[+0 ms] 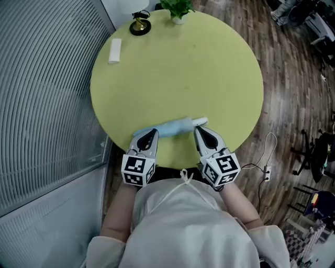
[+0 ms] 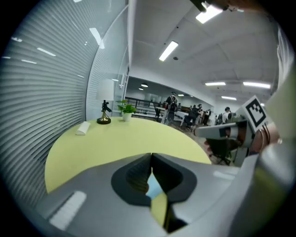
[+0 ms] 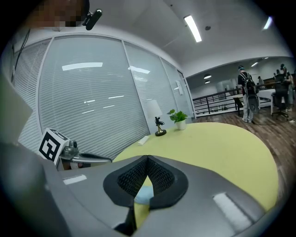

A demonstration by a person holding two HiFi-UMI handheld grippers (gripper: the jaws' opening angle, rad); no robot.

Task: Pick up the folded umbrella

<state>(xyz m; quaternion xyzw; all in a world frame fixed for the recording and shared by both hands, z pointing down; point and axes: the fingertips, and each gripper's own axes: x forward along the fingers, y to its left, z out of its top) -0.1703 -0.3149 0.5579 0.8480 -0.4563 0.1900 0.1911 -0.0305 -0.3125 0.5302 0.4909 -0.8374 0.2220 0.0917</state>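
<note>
The folded umbrella is a pale blue roll with a white end, lying crosswise near the front edge of the round yellow-green table. My left gripper sits just on the near side of its left part, with its jaws shut and nothing between them. My right gripper is at the near side of the white end, jaws also closed and empty. In the left gripper view the tips meet, and a strip of the blue umbrella shows below them. The right gripper view shows the same: tips together, blue umbrella beneath.
At the table's far side stand a small figurine on a dark base, a potted plant and a white block. A glass wall with blinds runs along the left. A cable and power strip lie on the wooden floor at right.
</note>
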